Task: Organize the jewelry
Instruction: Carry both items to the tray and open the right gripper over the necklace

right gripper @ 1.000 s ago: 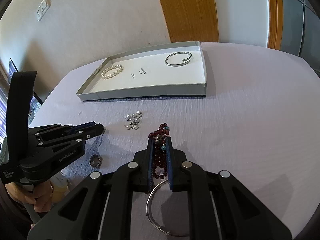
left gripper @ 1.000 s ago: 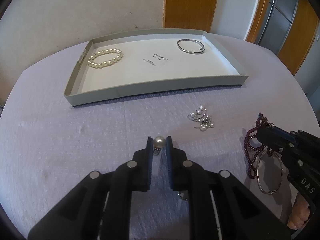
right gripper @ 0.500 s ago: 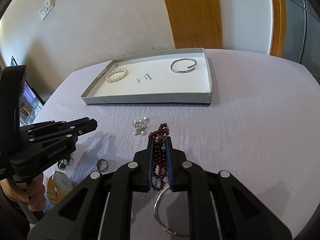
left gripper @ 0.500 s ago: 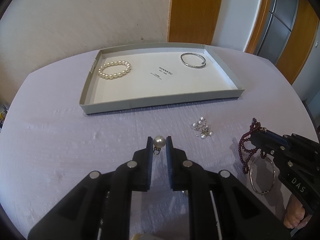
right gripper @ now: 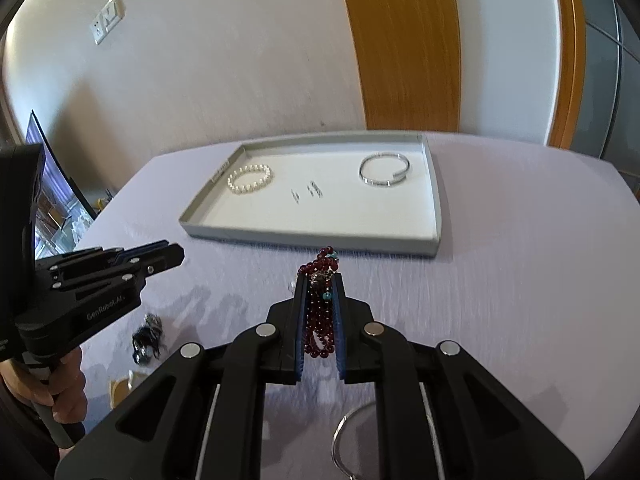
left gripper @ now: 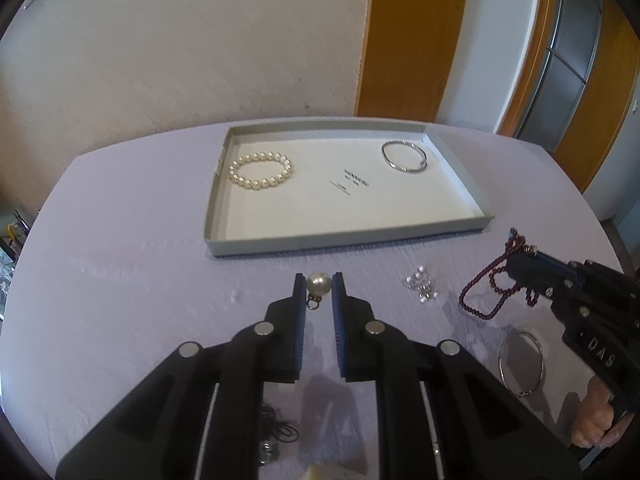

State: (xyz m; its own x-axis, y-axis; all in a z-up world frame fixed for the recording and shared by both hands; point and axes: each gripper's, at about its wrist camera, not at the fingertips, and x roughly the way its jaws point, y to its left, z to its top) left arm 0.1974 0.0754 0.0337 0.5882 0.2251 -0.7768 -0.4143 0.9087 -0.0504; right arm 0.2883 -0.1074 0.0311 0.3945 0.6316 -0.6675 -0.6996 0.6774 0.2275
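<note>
My left gripper point(left gripper: 319, 285) is shut on a large pearl earring point(left gripper: 318, 283), whose small metal hook hangs below the pearl, lifted over the lilac tablecloth. My right gripper point(right gripper: 319, 280) is shut on a dark red bead necklace point(right gripper: 320, 316), which dangles between the fingers above the cloth; in the left wrist view the necklace point(left gripper: 486, 292) hangs from that gripper point(left gripper: 516, 258). Ahead lies a shallow grey tray point(left gripper: 344, 246) holding a pearl bracelet point(left gripper: 261, 170) on the left and a silver bangle point(left gripper: 404, 156) on the right.
A small cluster of pearl earrings point(left gripper: 421, 285) and a thin silver hoop point(left gripper: 521, 362) lie on the cloth near the right gripper. Black hair ties point(right gripper: 146, 338) and a yellowish object point(right gripper: 120, 390) lie near the front. A hand point(right gripper: 66, 394) holds the left gripper's handle.
Both grippers have risen from the table with their pieces; the red necklace now hangs clear of the cloth, and the tray appears further away and smaller.
</note>
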